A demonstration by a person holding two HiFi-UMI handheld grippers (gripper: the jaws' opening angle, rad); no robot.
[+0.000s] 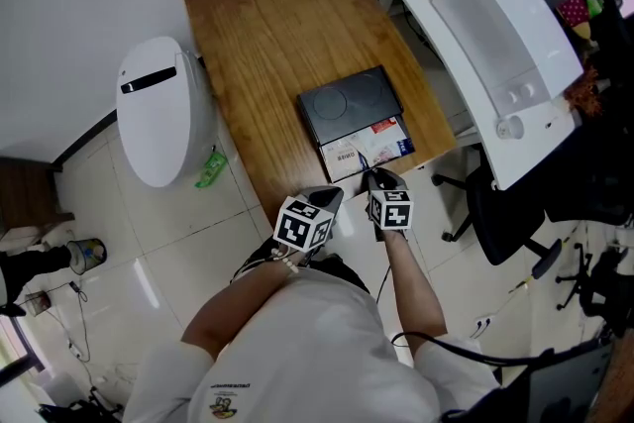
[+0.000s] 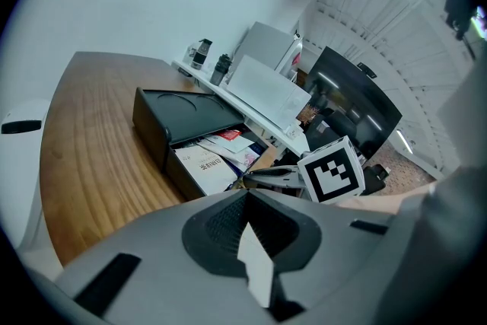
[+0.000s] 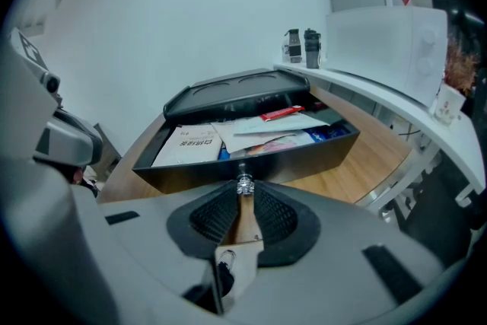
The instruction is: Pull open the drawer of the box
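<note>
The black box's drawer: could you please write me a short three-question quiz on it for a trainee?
1. What is the right gripper closed on? A) a pen B) the knob of the drawer C) nothing
2. True or false: the drawer is fully shut.
3. Fill in: the black box stands on a wooden ____.

Key: 1 B. 2 False: it stands partly open, with papers showing inside. 3 table.
</note>
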